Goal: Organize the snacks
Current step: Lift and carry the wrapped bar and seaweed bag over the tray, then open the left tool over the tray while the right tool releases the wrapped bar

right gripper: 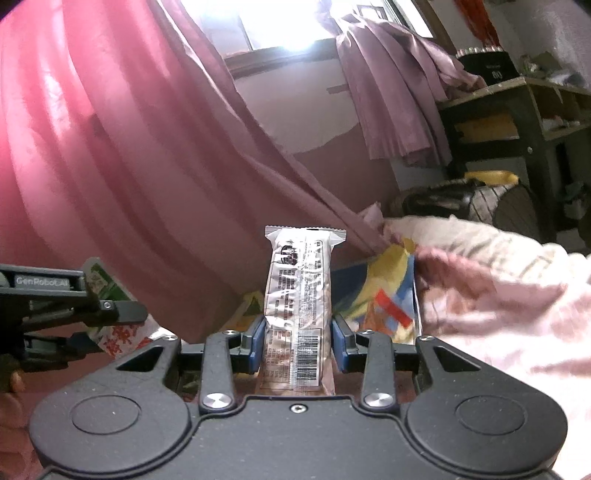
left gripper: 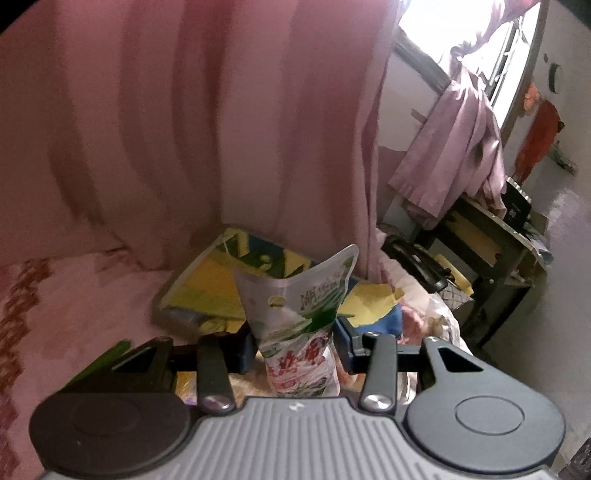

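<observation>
My left gripper (left gripper: 295,347) is shut on a white, green and red snack bag (left gripper: 299,317), held upright above a pink bed. My right gripper (right gripper: 298,338) is shut on a long silver snack bar wrapper (right gripper: 299,295), held upright with its barcode side facing me. In the right wrist view the left gripper (right gripper: 122,314) comes in from the left edge with its snack bag (right gripper: 110,295). A flat box with a yellow and blue printed lid (left gripper: 207,284) lies on the bed behind both grippers; it also shows in the right wrist view (right gripper: 384,295).
A pink curtain (left gripper: 221,129) hangs close behind the box. A pink blanket (right gripper: 498,295) is heaped at the right. A dark shelf unit (right gripper: 517,122) and a dark bag (left gripper: 417,262) stand to the right, under a window (right gripper: 280,22).
</observation>
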